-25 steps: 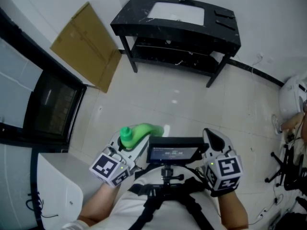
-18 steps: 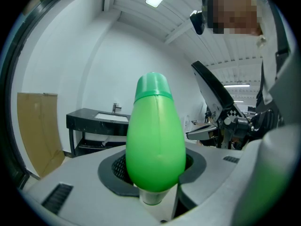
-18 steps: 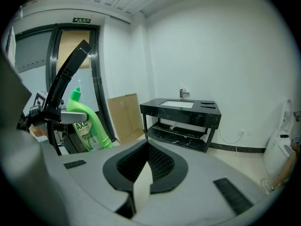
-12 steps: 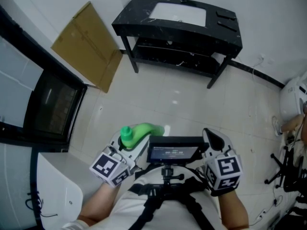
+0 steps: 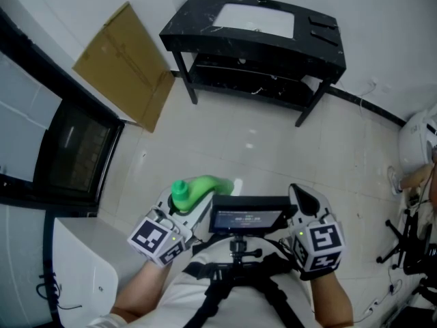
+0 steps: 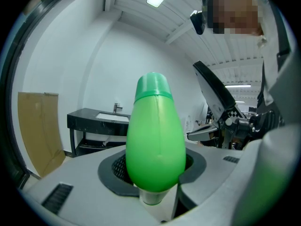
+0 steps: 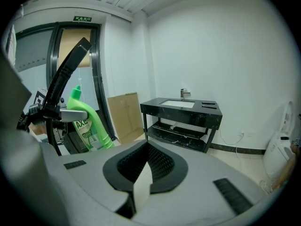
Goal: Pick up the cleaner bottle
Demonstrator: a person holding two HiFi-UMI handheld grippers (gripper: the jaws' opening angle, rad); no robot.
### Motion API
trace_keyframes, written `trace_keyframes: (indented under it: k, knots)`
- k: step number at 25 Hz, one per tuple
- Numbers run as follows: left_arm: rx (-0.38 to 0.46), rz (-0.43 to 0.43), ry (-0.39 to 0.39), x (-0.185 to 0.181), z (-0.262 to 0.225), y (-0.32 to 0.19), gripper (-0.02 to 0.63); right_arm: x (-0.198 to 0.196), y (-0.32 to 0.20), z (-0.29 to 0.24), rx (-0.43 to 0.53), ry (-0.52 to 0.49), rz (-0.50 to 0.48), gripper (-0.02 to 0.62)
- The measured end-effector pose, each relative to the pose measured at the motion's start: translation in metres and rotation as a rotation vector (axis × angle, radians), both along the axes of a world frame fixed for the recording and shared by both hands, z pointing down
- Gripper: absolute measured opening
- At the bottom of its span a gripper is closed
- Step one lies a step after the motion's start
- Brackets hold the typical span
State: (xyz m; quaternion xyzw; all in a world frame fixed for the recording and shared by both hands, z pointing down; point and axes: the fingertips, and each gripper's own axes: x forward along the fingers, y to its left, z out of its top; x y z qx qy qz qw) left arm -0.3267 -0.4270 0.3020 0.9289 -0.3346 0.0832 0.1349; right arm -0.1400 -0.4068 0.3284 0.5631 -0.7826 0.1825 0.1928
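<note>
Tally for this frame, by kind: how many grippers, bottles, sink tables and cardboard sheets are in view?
Grippers: 2 (left gripper, right gripper)
Green cleaner bottle: 1
Black sink table: 1
Cardboard sheet: 1
Total: 5

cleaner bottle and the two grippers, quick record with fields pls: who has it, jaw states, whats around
bottle: green cleaner bottle, cap end up
held by: left gripper, jaws closed on the bottle's body
other hand: right gripper, jaws together, nothing between them
surroundings: black sink stand at the wall, cardboard sheet leaning to its left
task state: bottle picked up, in the grip
</note>
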Motion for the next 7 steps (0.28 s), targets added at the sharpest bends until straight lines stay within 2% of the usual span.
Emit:
trace_keyframes:
  k: [7]
  knots:
    - [-0.002, 0.003, 0.003, 0.0026, 0.0002, -0.0012, 0.163, -0.0005, -0.0004, 0.0016, -0.002, -0.006, -0.003, 0.000]
